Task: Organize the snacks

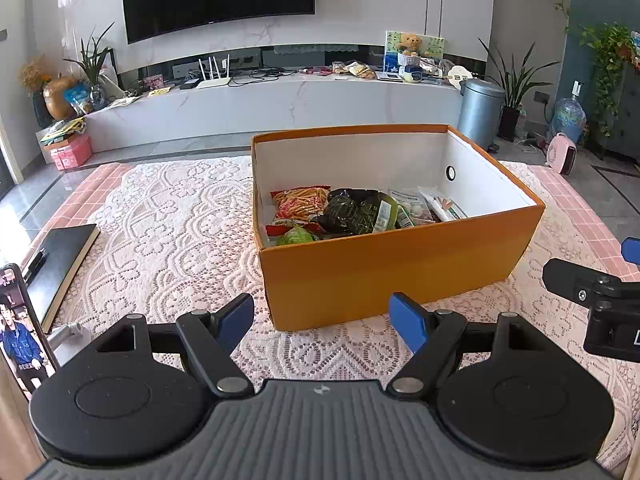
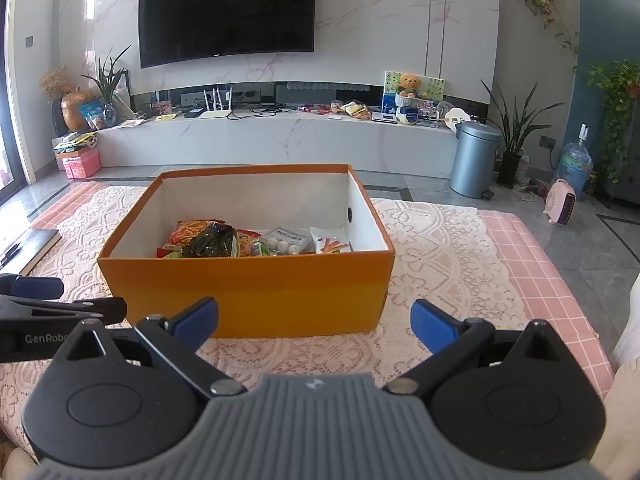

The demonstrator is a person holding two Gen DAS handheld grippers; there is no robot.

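Note:
An orange box with a white inside stands on the lace-covered table; it also shows in the right wrist view. Inside lie several snack packs: a red stick-snack bag, a dark green bag and clear packs. The same snacks show in the right wrist view. My left gripper is open and empty, just in front of the box's near corner. My right gripper is open and empty, in front of the box's near wall. The right gripper's body shows at the left view's right edge.
A black notebook with a pen and a phone on a stand lie at the table's left. Lace cloth covers the pink checked table. Beyond are a TV cabinet, a metal bin and plants.

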